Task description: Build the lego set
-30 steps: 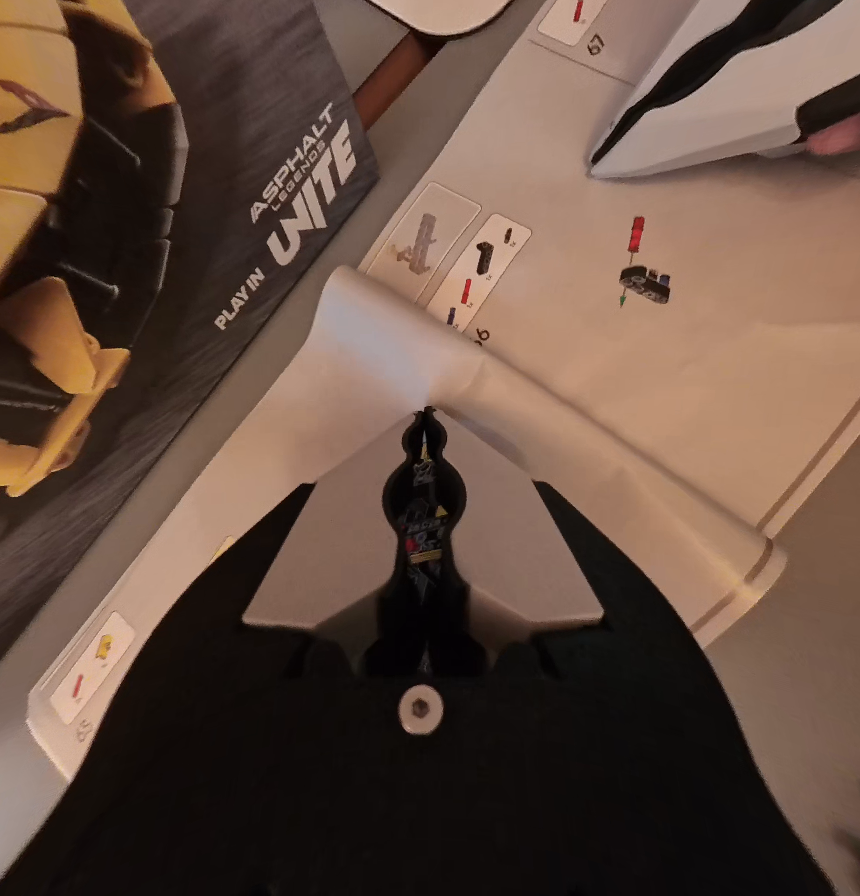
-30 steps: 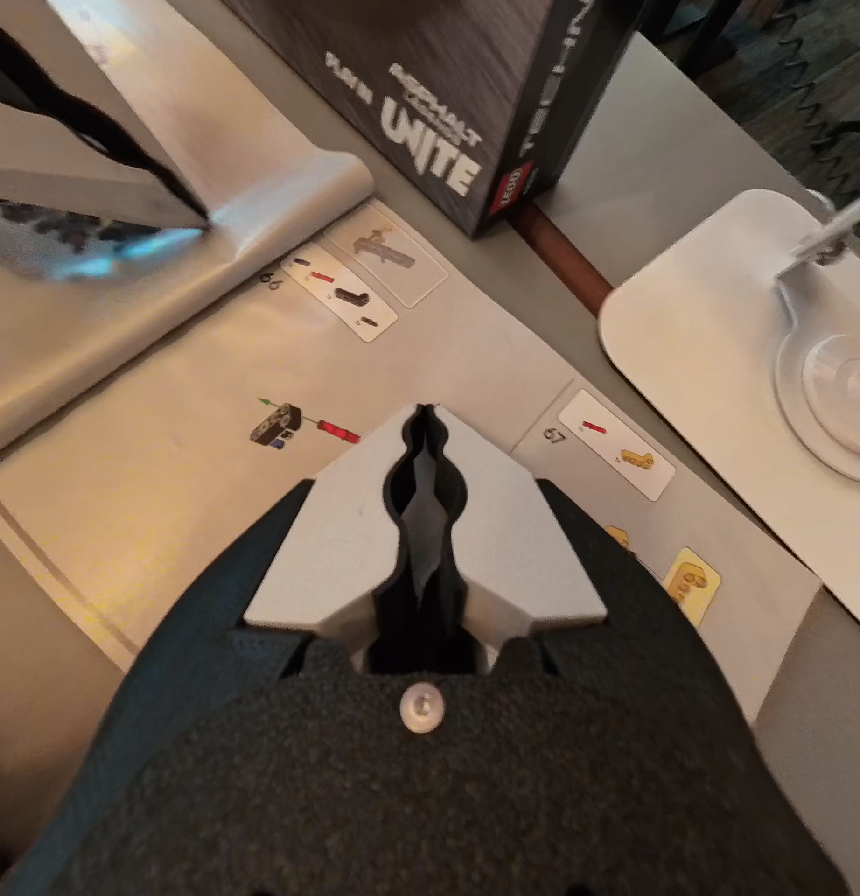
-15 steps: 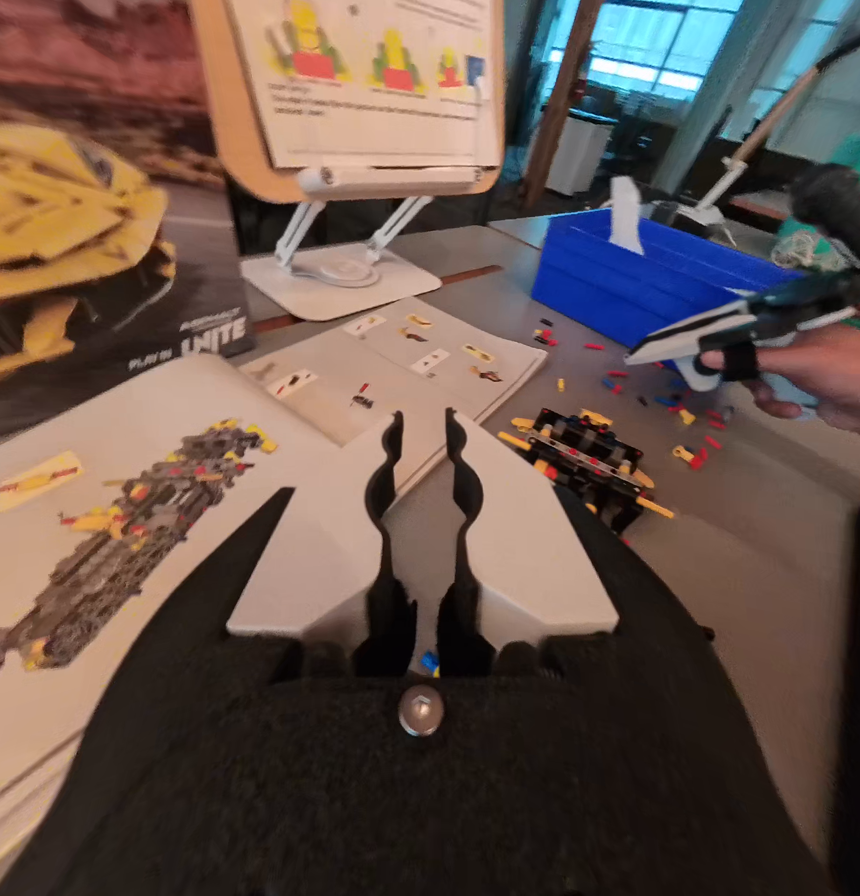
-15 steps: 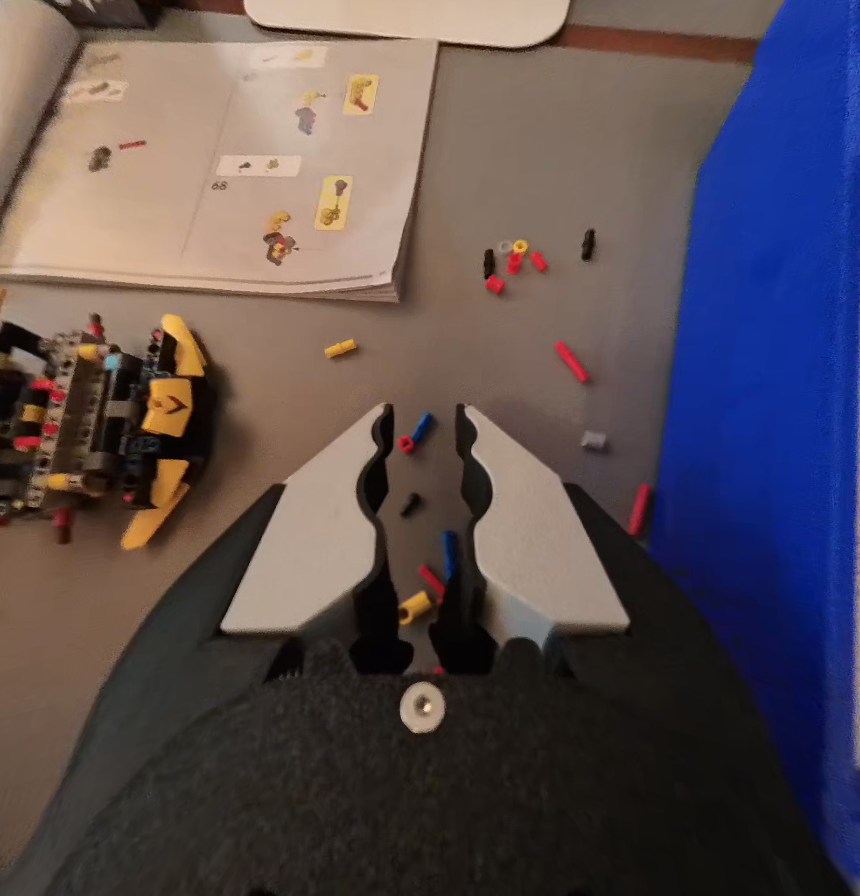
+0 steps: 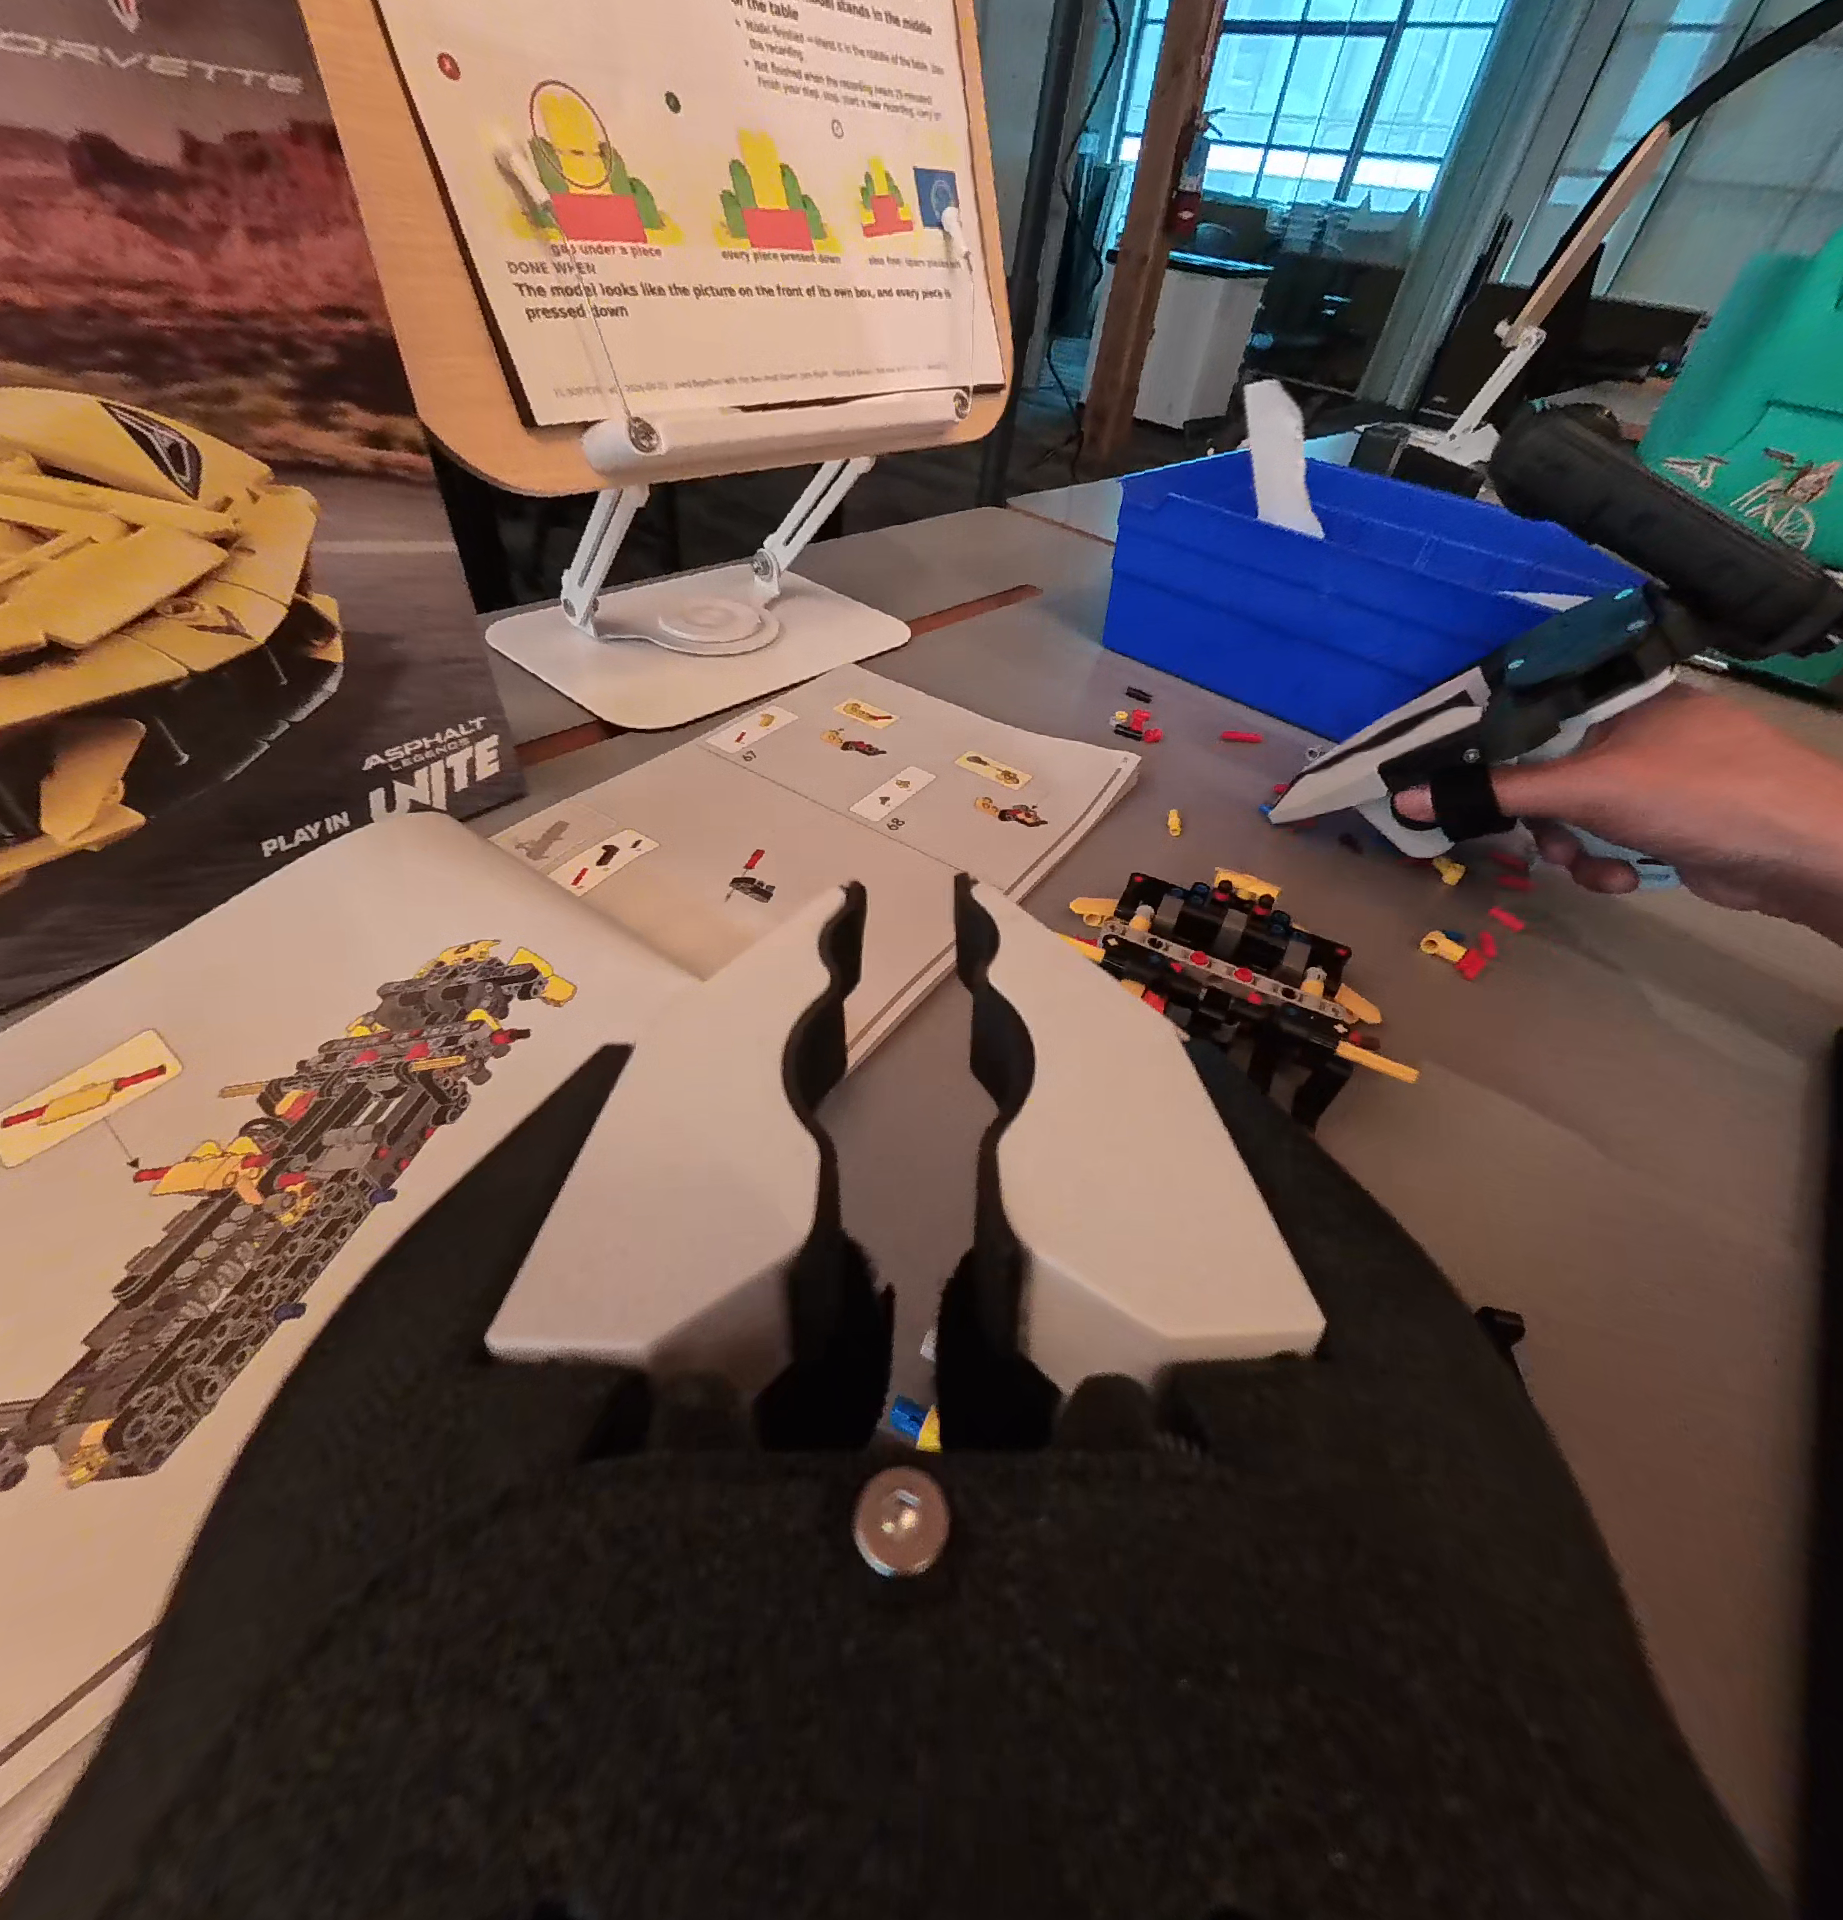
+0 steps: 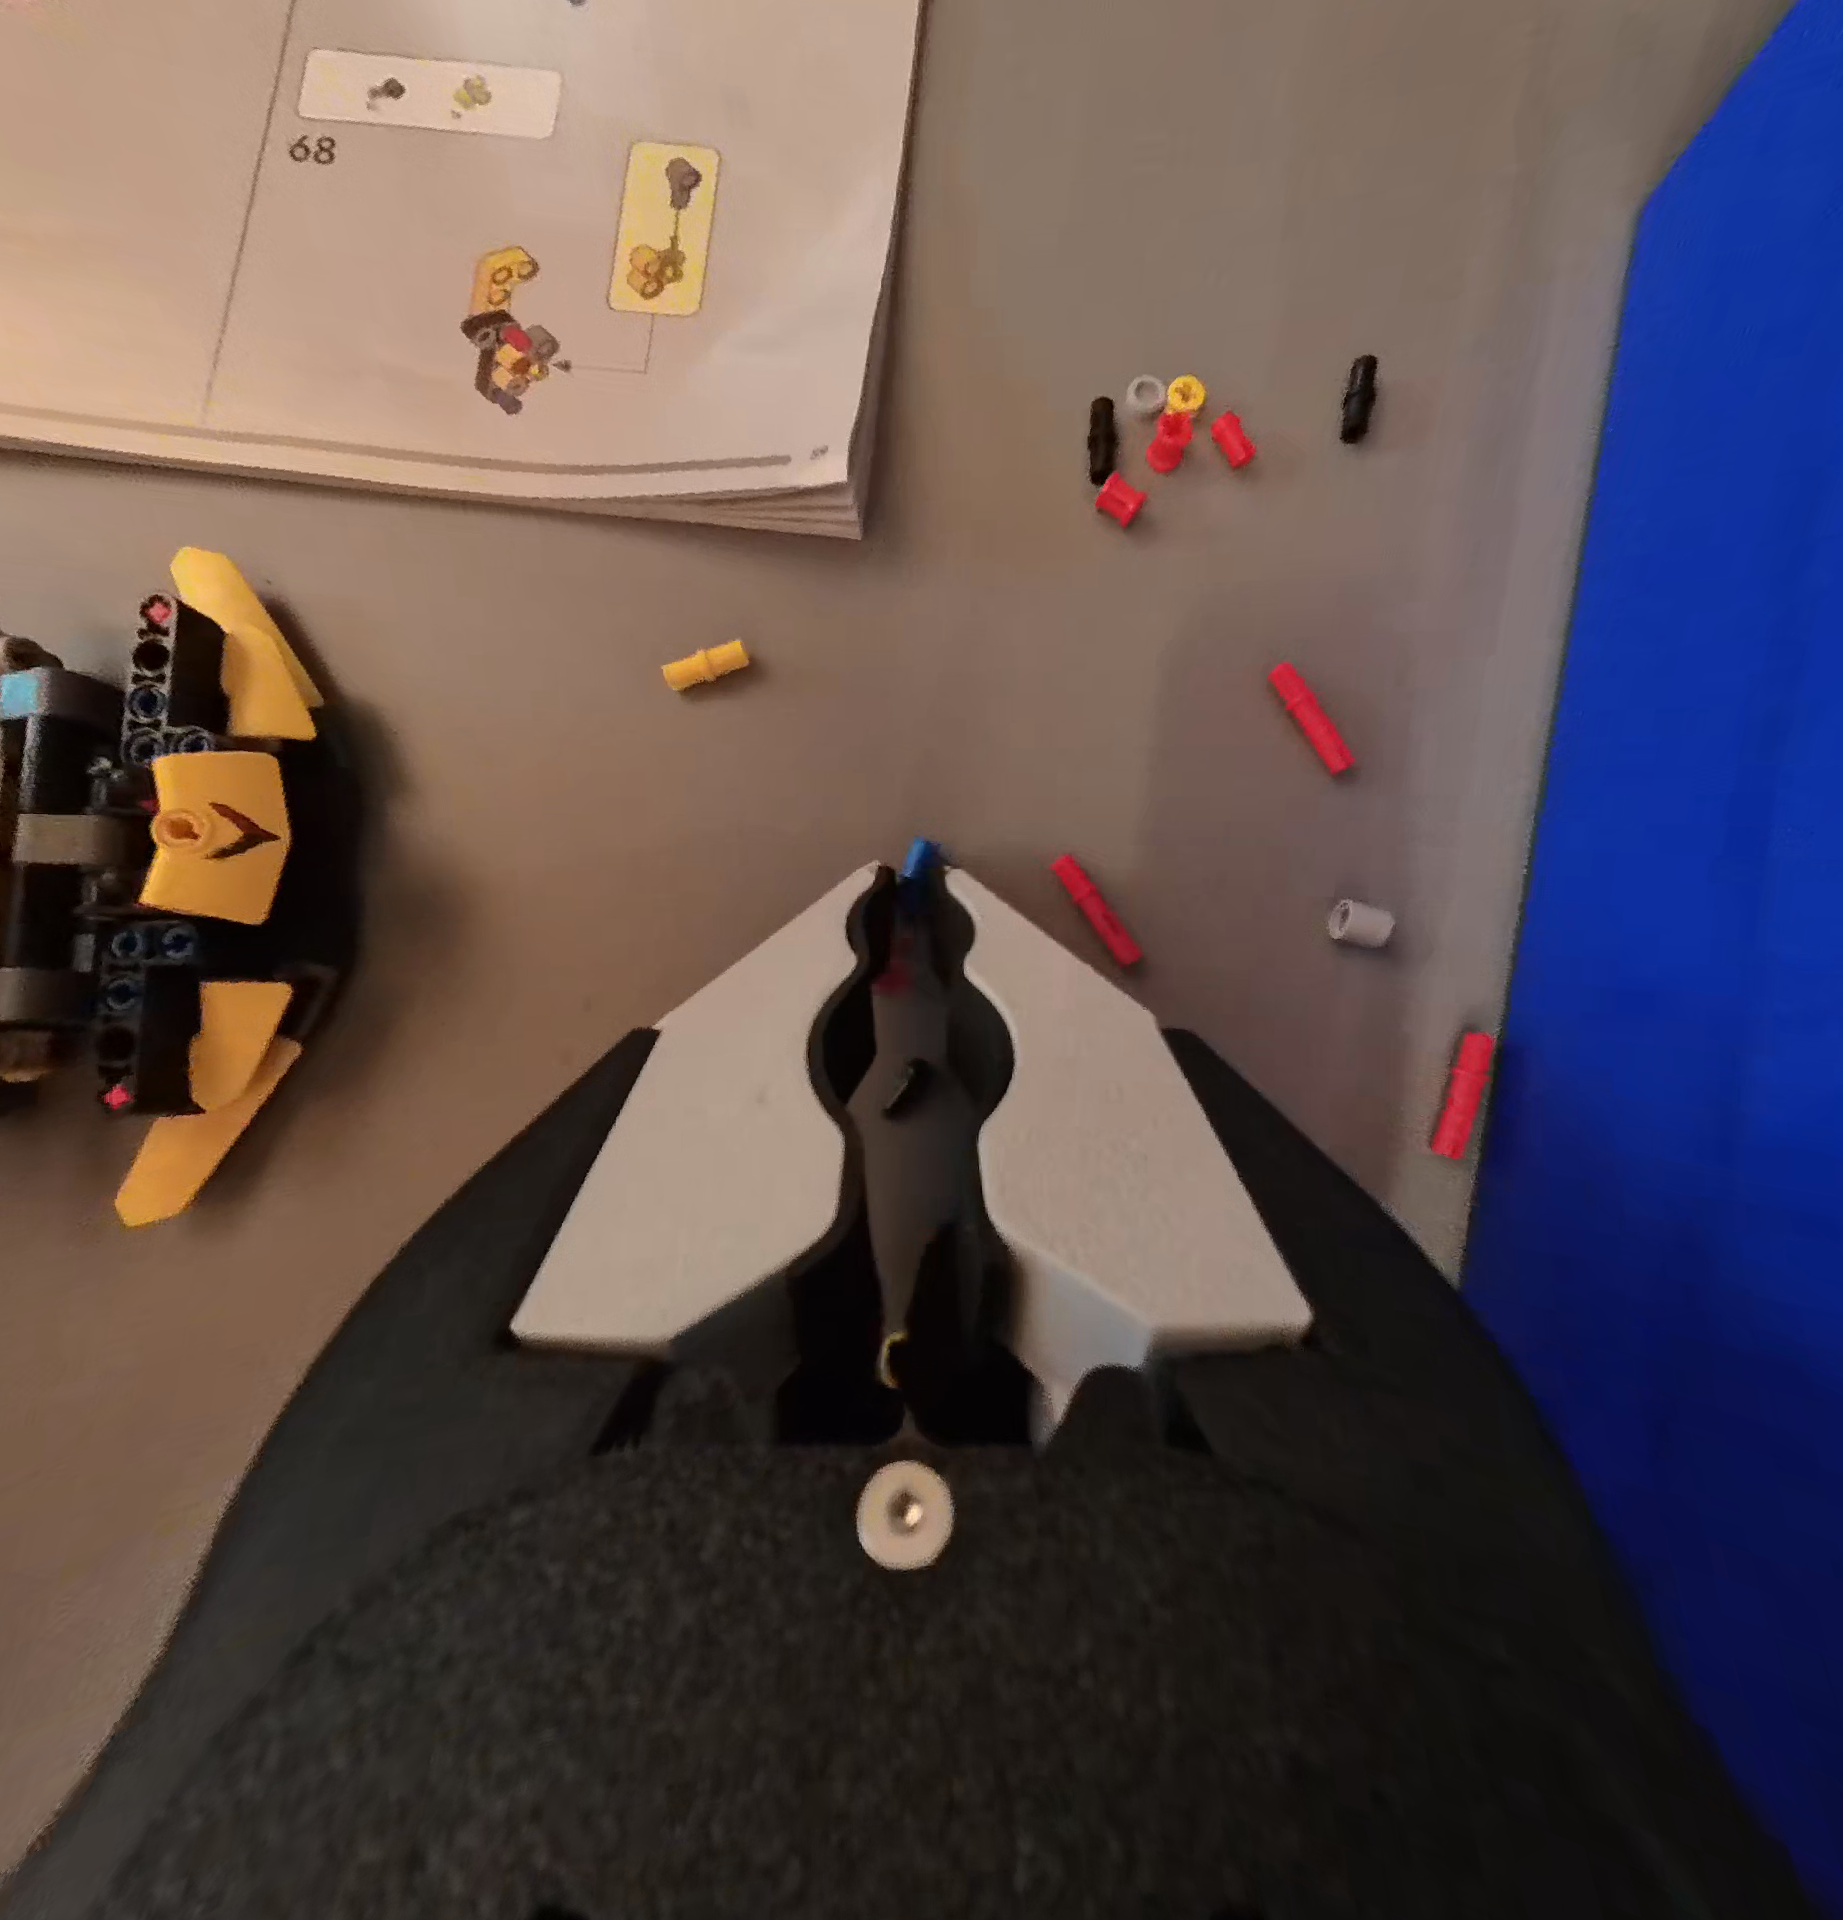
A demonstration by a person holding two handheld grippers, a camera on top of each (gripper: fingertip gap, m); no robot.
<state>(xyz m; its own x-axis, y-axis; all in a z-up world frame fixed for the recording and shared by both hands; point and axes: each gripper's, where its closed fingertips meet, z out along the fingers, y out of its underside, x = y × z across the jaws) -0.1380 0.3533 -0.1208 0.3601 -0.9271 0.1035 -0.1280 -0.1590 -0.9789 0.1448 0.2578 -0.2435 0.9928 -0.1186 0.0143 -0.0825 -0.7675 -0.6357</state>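
Note:
My left gripper (image 5: 906, 894) is open and empty, held over the near edge of the open instruction booklet (image 5: 273, 987). The half-built black and yellow Lego model (image 5: 1229, 966) stands on the grey table just right of it. My right gripper (image 6: 915, 873) is shut on a small blue pin (image 6: 919, 857) that pokes out between its tips, low over the table. The model (image 6: 148, 862) lies to its left and the booklet (image 6: 481, 260) lies ahead. In the left wrist view the right gripper (image 5: 1301, 805) shows in a person's hand near the loose pieces.
A blue bin (image 6: 1727, 727) stands close on the right, also in the left wrist view (image 5: 1312, 613). Loose red pins (image 6: 1310, 719), a yellow pin (image 6: 705, 665), a grey bush (image 6: 1359, 923) and a small cluster (image 6: 1166, 436) lie around. The set box (image 5: 148, 520) and a sheet stand (image 5: 688, 312) are behind. Some 30 cm of space lies between my two pairs of fingers. The grey bush (image 6: 1359, 923) lies some 8 cm from my right tips, 40 cm from my left tips.
My left gripper let go of the booklet page, pulled back and opened. My right gripper moved from the booklet to the loose pieces and closed on the blue pin.

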